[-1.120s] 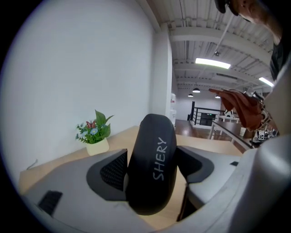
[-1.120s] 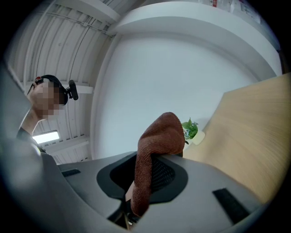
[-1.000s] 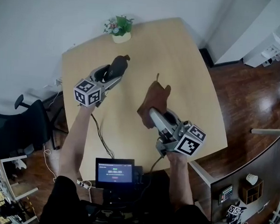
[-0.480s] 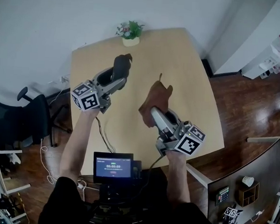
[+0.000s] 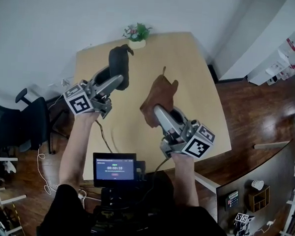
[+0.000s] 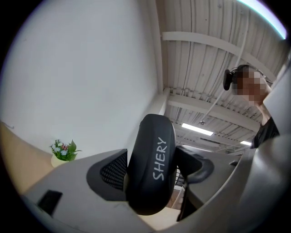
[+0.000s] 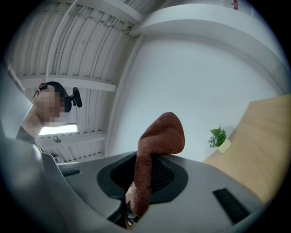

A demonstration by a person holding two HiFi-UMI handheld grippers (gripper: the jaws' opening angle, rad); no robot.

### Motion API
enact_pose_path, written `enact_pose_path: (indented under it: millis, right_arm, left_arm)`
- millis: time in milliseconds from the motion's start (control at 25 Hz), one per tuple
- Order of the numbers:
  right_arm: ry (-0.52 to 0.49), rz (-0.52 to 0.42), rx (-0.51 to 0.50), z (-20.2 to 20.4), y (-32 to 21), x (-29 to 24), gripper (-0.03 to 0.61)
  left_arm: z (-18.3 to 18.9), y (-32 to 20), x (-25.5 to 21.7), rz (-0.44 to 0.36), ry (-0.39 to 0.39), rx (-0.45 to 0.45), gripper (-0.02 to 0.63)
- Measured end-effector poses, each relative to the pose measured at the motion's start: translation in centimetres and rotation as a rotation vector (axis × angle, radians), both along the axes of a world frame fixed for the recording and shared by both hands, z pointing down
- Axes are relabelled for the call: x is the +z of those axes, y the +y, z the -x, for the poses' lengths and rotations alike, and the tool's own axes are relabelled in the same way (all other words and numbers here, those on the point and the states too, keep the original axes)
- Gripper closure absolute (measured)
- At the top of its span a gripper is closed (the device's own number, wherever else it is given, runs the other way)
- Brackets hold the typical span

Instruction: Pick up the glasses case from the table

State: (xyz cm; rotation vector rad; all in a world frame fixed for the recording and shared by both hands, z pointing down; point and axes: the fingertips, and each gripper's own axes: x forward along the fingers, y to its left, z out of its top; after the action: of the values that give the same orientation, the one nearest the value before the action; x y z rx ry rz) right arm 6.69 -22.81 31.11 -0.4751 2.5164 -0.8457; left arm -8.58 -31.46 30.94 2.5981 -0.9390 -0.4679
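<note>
Tan wood of the table [image 5: 190, 68] lies bare to the right and near side. Its far edge runs close to the white wall, where a small potted plant [image 5: 136, 33] sits, and its right edge drops to dark floor. My left gripper [image 5: 117, 81] is clamped on the black glasses case [image 5: 119, 62], one jaw on each long side. The case stands upright, lifted over the table's far left part. Its lower end is buried between the jaws, so I cannot see how deep the hold goes. My right gripper [image 5: 156, 110] pinches a brown cloth [image 5: 160, 95], whose bottom vanishes into the jaw gap. A small screen [image 5: 114, 167] sits nearest me.
</note>
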Motion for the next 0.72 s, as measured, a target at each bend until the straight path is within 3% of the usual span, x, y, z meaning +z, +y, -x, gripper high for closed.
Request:
enact_pose_path:
  millis: [400, 600, 720]
  right_arm:
    - [-0.043, -0.073, -0.019, 2.2, 3.8, -4.5, 0.512]
    - [-0.053, -0.127, -0.029, 4.4, 9.6, -7.7, 0.512]
    - [-0.060, -0.145, -0.020, 4.7, 10.6, -8.4, 0.513]
  left_arm:
    - [1.7, 4.7, -6.9, -0.102, 0.068, 0.029, 0.259]
    - [2.7, 10.8, -11.0, -0.184, 0.100, 0.063, 0.259]
    - [2.9, 11.9, -11.8, -0.206, 0.111, 0.073, 0.259]
